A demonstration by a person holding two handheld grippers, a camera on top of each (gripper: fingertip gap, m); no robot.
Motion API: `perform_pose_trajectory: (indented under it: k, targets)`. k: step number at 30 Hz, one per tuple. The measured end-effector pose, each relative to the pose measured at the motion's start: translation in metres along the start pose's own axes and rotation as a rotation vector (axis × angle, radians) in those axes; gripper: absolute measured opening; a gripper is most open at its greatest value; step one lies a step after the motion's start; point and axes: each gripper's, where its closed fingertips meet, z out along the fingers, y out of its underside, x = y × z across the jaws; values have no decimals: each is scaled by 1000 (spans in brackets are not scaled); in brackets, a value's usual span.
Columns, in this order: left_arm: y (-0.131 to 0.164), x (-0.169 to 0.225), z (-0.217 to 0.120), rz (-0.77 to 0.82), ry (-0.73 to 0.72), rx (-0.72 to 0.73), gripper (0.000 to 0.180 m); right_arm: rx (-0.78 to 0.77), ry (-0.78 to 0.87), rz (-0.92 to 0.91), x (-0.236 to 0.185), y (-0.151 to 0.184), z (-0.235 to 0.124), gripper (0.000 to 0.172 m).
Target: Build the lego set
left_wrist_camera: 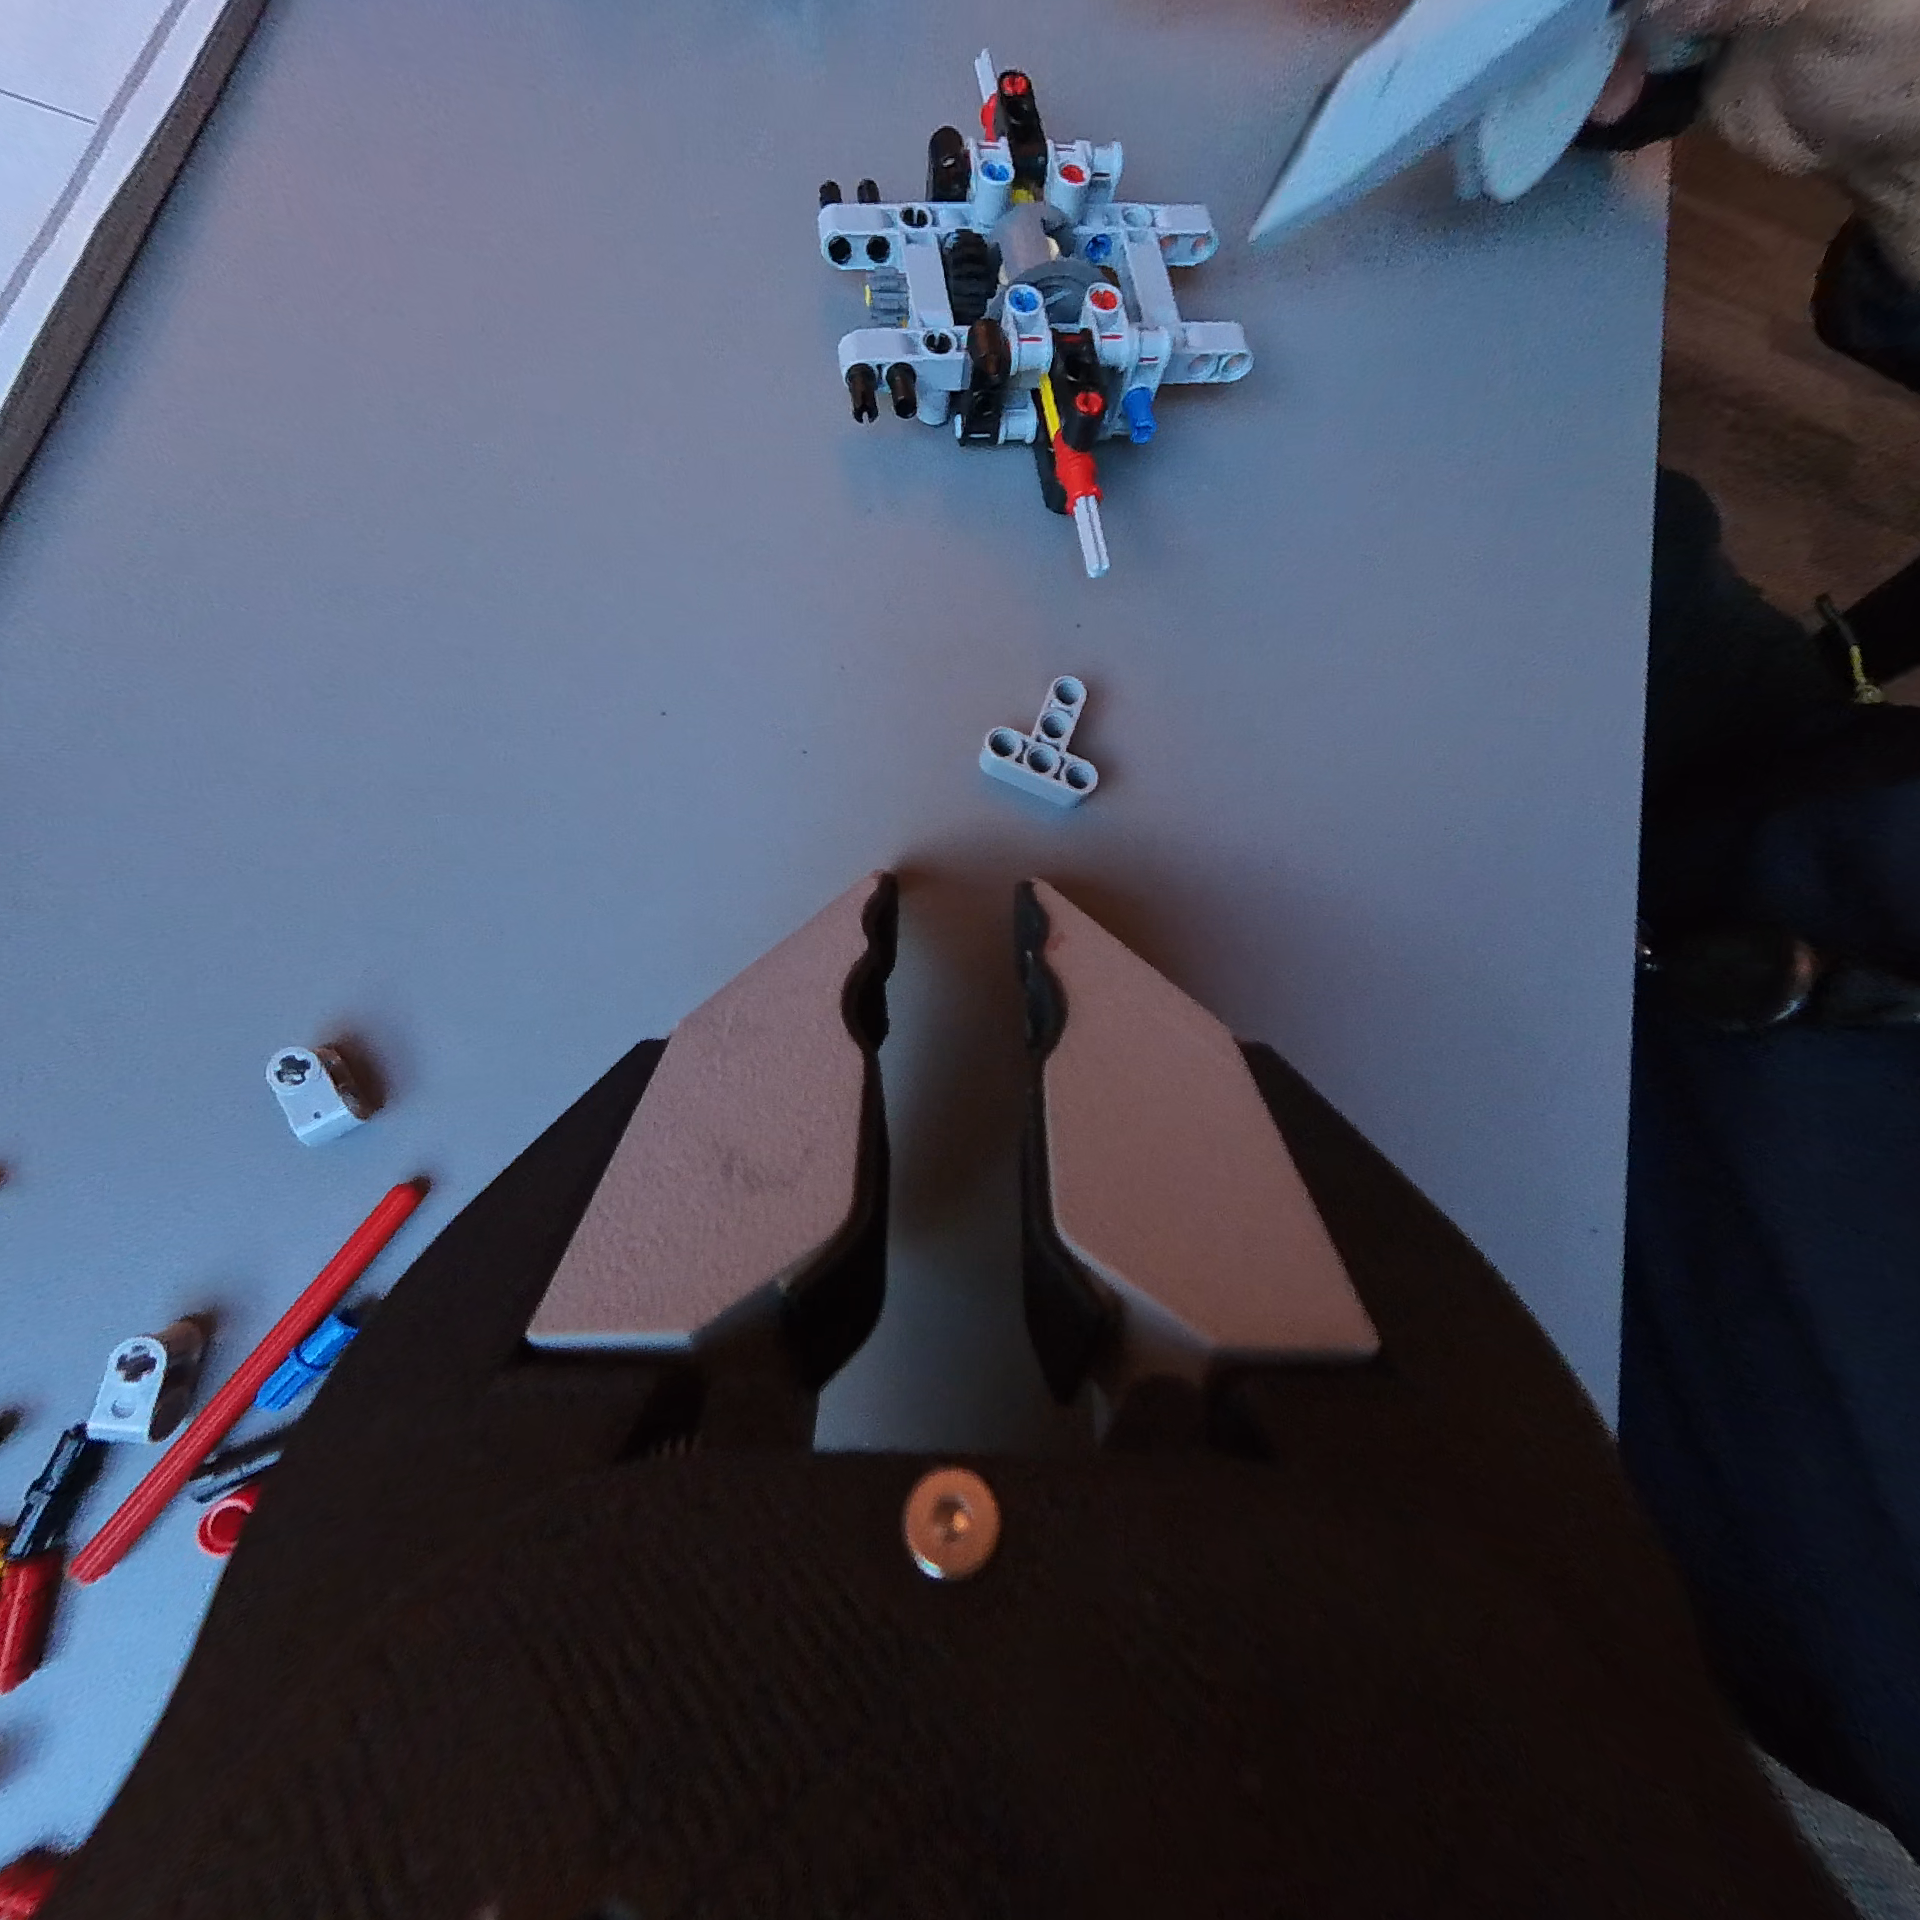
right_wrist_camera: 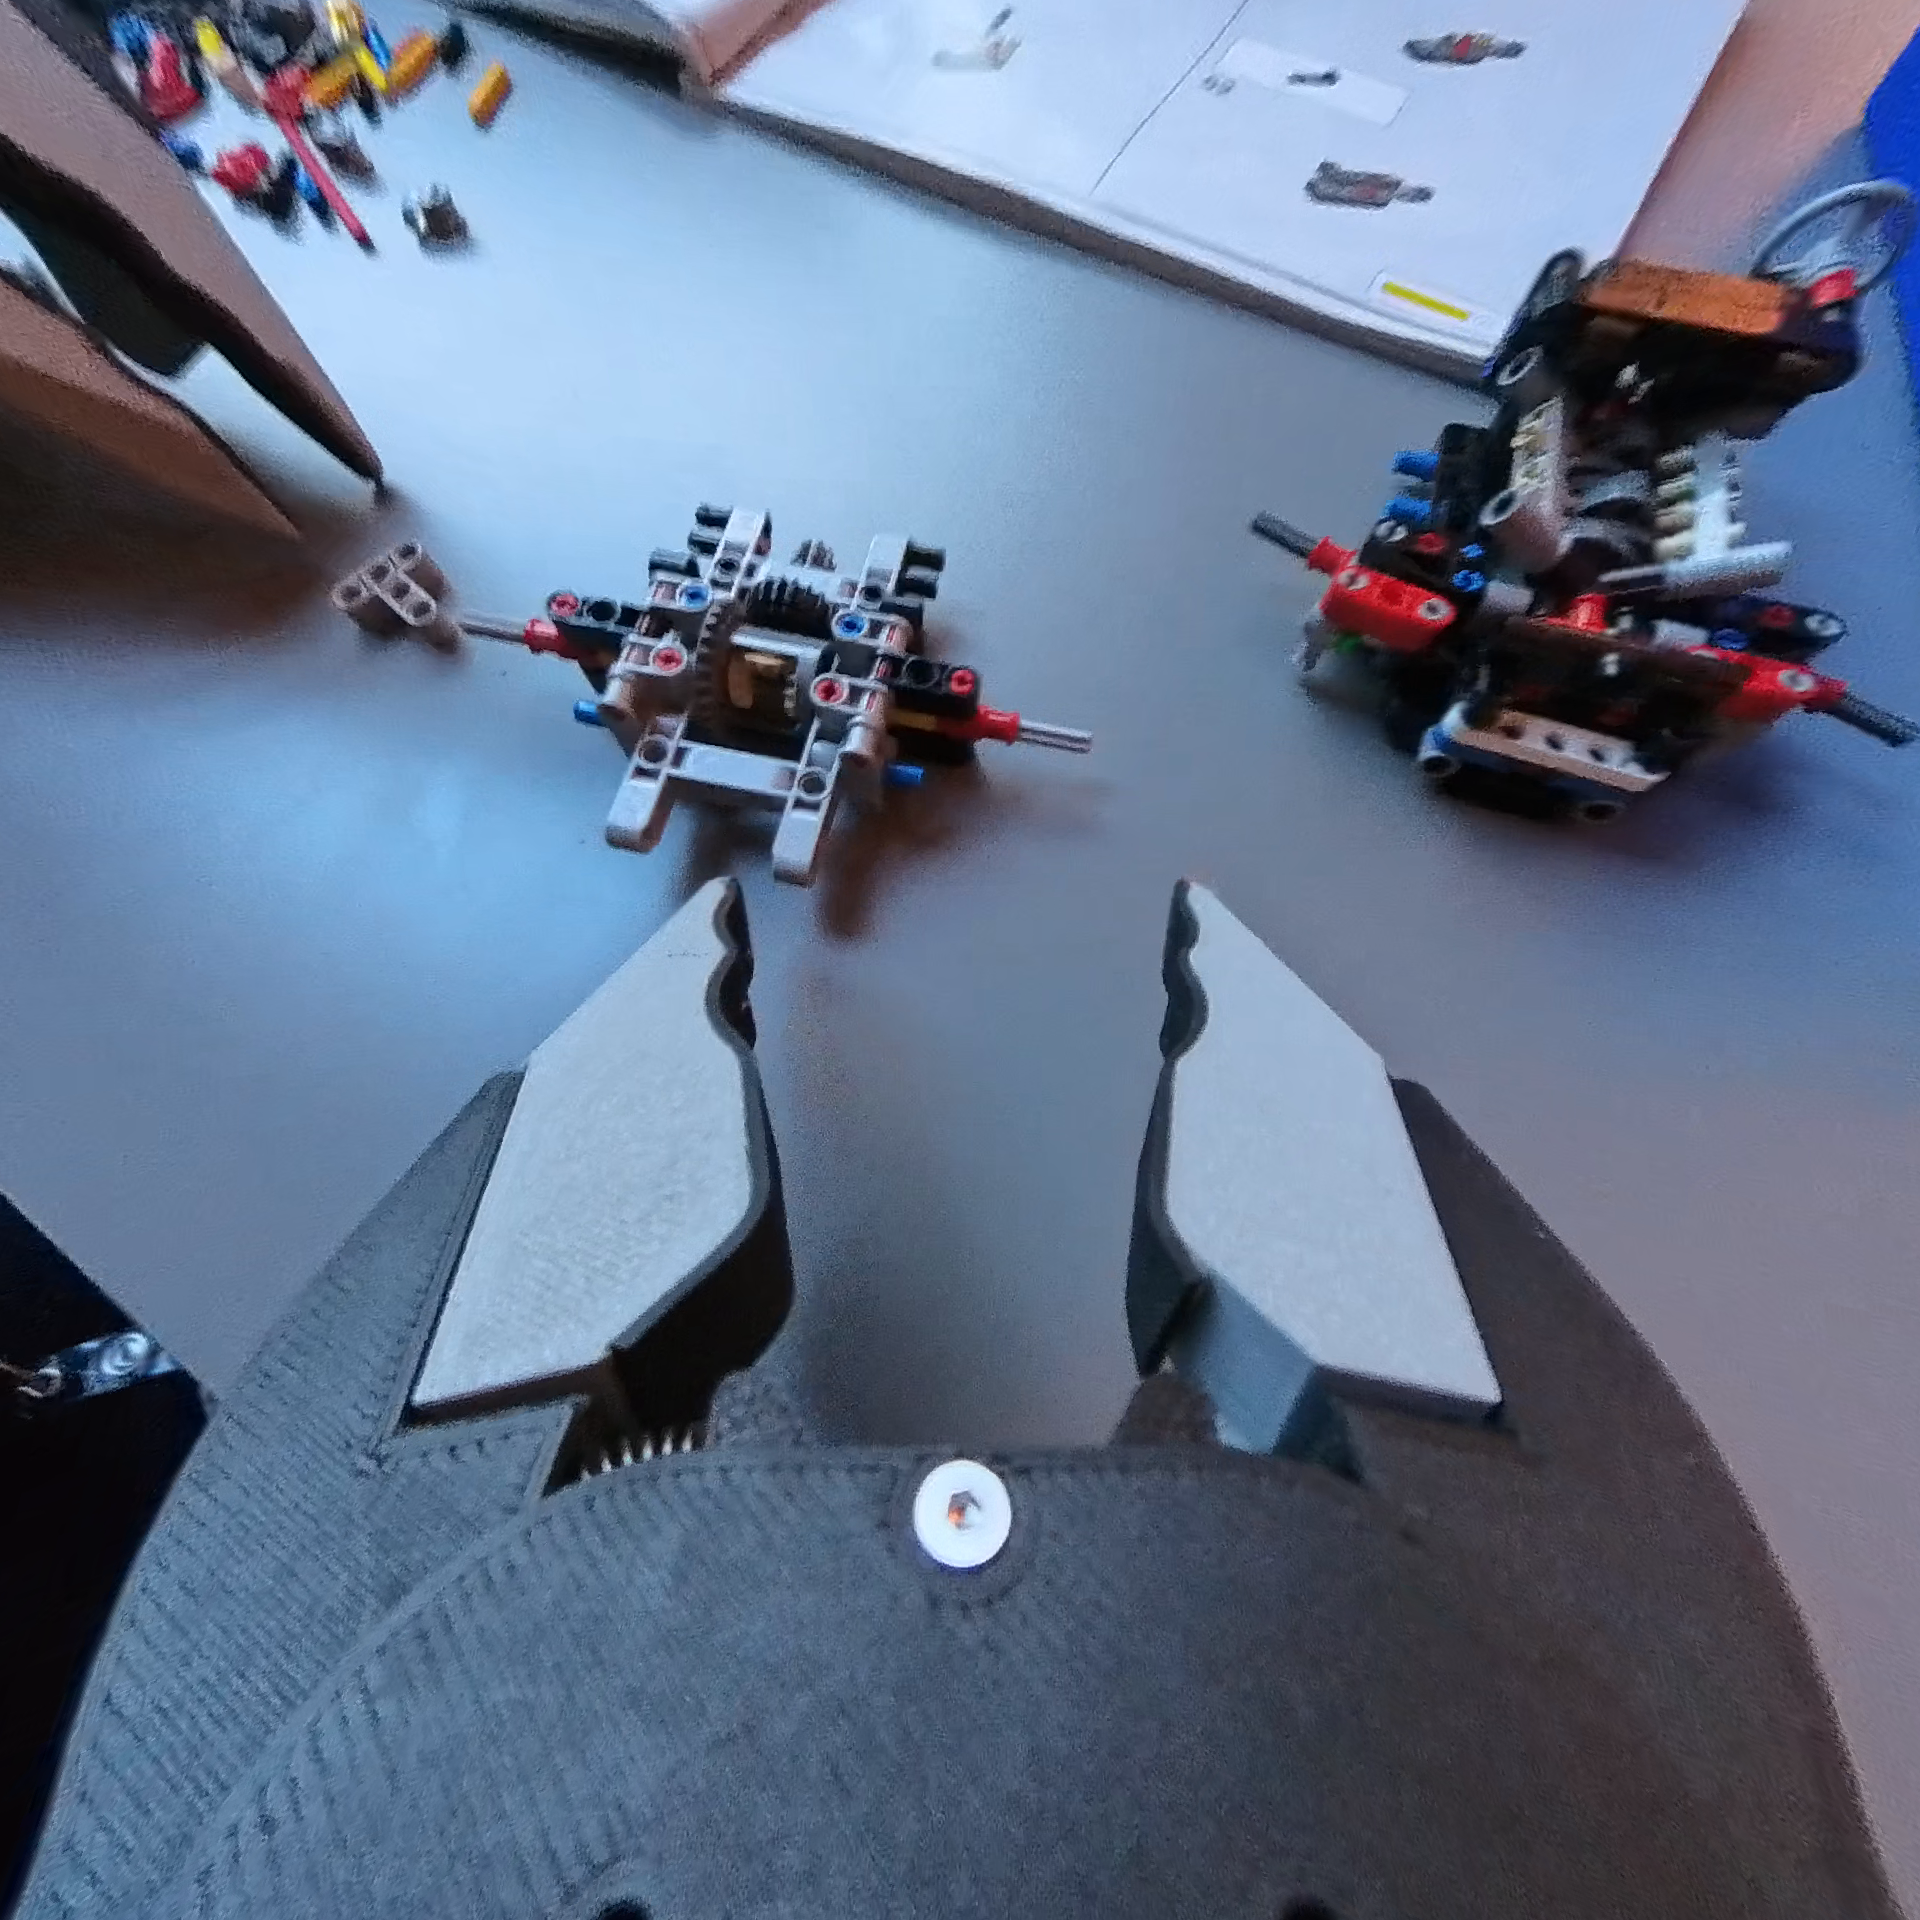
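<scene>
Left gripper (left_wrist_camera: 956, 883), fingers narrowly parted and holding nothing, hovers just short of a loose grey T-beam (left_wrist_camera: 1039, 746) mid-counter (left_wrist_camera: 520, 623), while right gripper (right_wrist_camera: 956, 899), fingers wide and bare, sits near the grey geared frame (right_wrist_camera: 769, 686), seemingly part-built.

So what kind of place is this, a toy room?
Probably a hobby or work table for brick building: a half-built gear frame, a pile of loose pieces, and an open instruction booklet.
</scene>
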Motion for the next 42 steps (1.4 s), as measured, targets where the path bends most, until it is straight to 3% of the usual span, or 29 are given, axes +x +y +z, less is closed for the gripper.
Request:
perform_pose_trajectory:
  k: [7, 9, 17, 27, 35, 42]
  targets:
    - [0, 1, 0, 25, -18, -10, 21, -53, 101, -69, 30, -5, 14, 74]
    - [1, -1, 0, 22, -20, -8, 21, -61, 60, -51, 33, -8, 18, 74]
    - [1, -3, -1, 19, -29, -8, 21, -32, -89, -24, 11, -5, 13, 48]
    - [0, -7, -1, 21, -55, -4, 21, 35, -87, -87, 9, -14, 10, 36]
    - [-1, -12, 0, 28, -84, 5, 20, 93, -113, -173, -4, -21, 6, 35]
    - [-2, -14, -2, 32, -98, 8, 21, 111, -157, -281, -28, -23, 7, 46]
